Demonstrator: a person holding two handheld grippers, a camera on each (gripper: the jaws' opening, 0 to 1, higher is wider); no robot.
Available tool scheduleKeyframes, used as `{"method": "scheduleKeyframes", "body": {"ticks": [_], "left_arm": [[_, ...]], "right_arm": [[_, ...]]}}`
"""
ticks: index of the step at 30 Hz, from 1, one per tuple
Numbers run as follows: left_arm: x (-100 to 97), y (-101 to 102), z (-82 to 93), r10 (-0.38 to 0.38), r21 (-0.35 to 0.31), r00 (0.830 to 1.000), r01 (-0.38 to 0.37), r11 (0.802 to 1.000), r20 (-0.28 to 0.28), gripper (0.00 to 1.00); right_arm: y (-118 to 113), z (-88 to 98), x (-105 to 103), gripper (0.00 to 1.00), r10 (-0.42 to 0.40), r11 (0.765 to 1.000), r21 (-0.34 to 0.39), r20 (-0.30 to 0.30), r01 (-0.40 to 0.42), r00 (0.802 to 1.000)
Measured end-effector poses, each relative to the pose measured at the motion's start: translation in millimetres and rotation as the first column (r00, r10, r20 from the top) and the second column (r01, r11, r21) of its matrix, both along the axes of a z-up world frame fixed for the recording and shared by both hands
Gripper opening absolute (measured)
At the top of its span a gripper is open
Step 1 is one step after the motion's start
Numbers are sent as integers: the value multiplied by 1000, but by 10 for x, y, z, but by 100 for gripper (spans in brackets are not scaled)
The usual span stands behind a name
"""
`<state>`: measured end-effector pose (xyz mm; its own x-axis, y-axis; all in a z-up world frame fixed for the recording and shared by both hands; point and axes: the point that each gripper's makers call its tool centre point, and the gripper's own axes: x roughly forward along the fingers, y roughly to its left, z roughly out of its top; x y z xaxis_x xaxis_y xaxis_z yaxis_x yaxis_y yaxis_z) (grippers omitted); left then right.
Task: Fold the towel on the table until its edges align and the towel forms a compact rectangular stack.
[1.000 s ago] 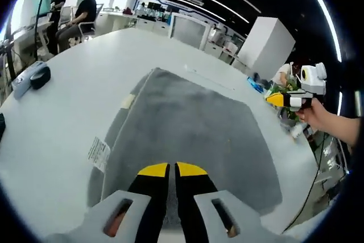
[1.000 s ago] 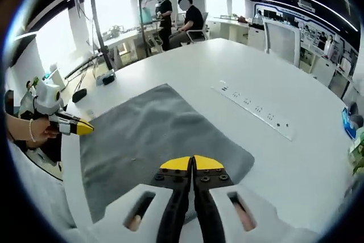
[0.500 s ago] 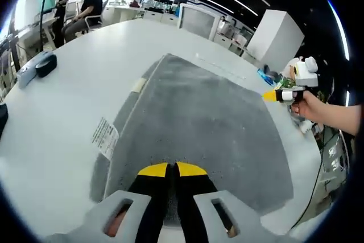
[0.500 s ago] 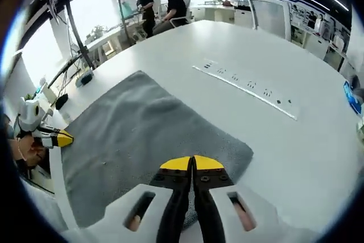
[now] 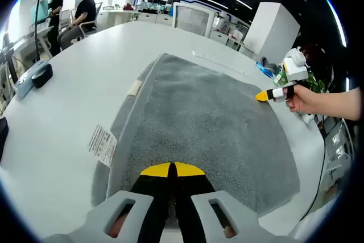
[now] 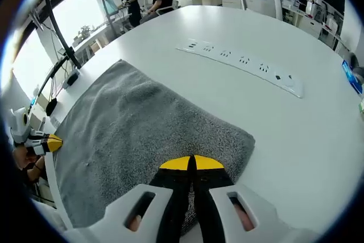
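Towel (image 5: 199,123) lay spread on the worktop (image 5: 68,95), seemingly folded once along its left side, so most folding remained. Both tongs, left (image 5: 172,169) and right (image 6: 190,163), were pinched shut on its near edge. A power strip (image 6: 239,61) lay well apart beyond it.

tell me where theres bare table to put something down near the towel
Bare table lies between the towel and the power strip, and wider beyond the strip. In the left gripper view, there is free room between the towel's tag and the dark device. The near edge is crowded by both grippers.
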<state>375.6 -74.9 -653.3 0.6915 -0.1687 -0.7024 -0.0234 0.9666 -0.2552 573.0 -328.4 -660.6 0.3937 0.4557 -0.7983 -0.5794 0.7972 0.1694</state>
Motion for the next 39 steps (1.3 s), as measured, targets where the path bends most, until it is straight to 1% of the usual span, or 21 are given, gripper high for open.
{"method": "scheduleKeyframes", "body": {"ticks": [2, 4, 6, 7, 8, 9, 11, 13, 14, 18, 23, 27, 32, 39], "left_arm": [[11, 9, -5, -1, -18, 1000, 1, 1000, -18, 1], [29, -4, -9, -28, -5, 999, 28, 1000, -21, 1], [79, -5, -12, -76, 29, 997, 76, 997, 16, 1], [85, -7, -13, -78, 26, 997, 77, 997, 18, 1], [89, 0, -19, -71, 14, 997, 70, 997, 12, 1], [90, -7, -24, -41, -37, 999, 41, 998, -13, 1], [107, 7, -29, -20, -73, 999, 17, 997, -40, 1], [138, 5, -25, -34, -60, 999, 32, 998, -38, 1], [143, -10, -25, -47, -49, 998, 45, 998, -43, 1], [161, -17, -35, -81, 1, 995, 81, 997, -54, 1], [163, -17, -45, -78, 4, 993, 79, 997, -88, 1], [174, -26, -53, -103, 27, 988, 107, 994, -113, 1], [237, -31, -50, -129, 61, 983, 138, 988, -132, 1], [297, -28, -54, -148, 86, 980, 160, 983, -131, 1]], "right_arm": [[2, 5, -10, 0, -3, 1000, 4, 2, 3, 1000], [3, 8, -14, 0, -15, 1000, 12, 2, 15, 1000], [-2, 3, -11, 0, -16, 1000, 14, 4, 15, 1000], [-12, 1, -9, 0, -12, 1000, 7, 6, 12, 1000], [-24, 1, -12, 0, -8, 1000, -4, 6, 8, 1000], [-34, 2, -19, 0, -3, 1000, -16, 6, 3, 1000], [-51, 2, -30, 0, 4, 999, -36, 7, -4, 1000], [-75, 4, -53, 0, 23, 997, -70, 25, -21, 999], [-82, 4, -62, 0, 23, 997, -75, 29, -21, 999], [-132, 0, -73, 0, 5, 996, -89, 20, -3, 1000], [-194, -9, -101, 0, 14, 992, -125, 16, -12, 1000], [-229, -10, -120, 0, 28, 988, -155, 17, -25, 999], [-314, -9, -177, 0, 4, 987, -163, 13, -2, 1000], [-478, -10, -319, 0, -43, 989, -143, -3, 42, 999]]}}
